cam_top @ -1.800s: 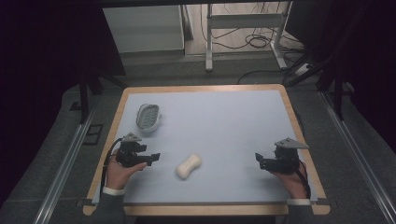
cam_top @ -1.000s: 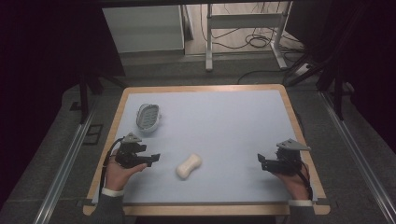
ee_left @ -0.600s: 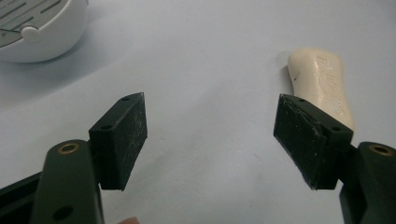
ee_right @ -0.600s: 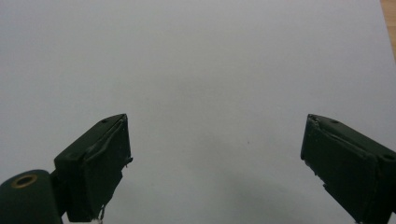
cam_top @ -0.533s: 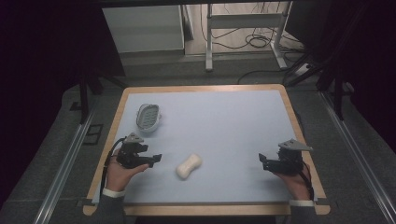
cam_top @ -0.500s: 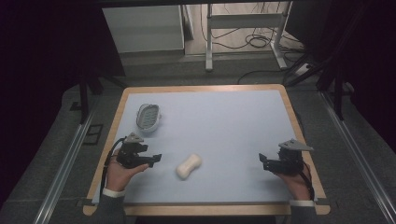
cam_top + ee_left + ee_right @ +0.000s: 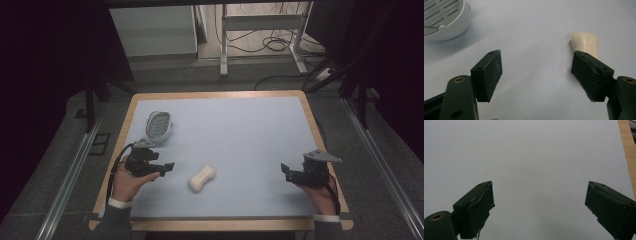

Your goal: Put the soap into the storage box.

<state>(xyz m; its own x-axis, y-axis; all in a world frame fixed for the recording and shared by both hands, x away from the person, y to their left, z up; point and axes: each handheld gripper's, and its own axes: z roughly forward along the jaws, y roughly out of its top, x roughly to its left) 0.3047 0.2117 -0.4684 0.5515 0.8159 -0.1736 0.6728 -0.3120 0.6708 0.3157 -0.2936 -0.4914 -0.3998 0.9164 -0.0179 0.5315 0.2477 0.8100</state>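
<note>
The left gripper (image 7: 536, 75) has its jaws spread wide, and nothing sits between them. In the left gripper view one jaw partly covers the near end of a cream, bone-shaped thing (image 7: 585, 43), but the high view shows a small gap between the left gripper (image 7: 167, 166) and the bone-shaped thing (image 7: 202, 177), so they are not touching. The bone-shaped thing lies flat on the pale blue mat (image 7: 240, 135), near the front edge of the table (image 7: 220, 95) and a bit to the left of the middle. It is tilted, with one end pointing toward the far right corner.

The right gripper (image 7: 539, 207) also has its jaws spread wide, with only bare mat between them. In the high view the right gripper (image 7: 286, 171) is close to the front right corner of the table, well apart from the bone-shaped thing, and it points toward the left.

A white dish with slots (image 7: 159, 125) sits near the left edge of the table, just behind the left gripper. The left gripper view shows the dish (image 7: 445, 21) up in its top left corner.

A hand (image 7: 129, 184) holds the left gripper from the front edge, and another hand (image 7: 320, 192) holds the right one.
</note>
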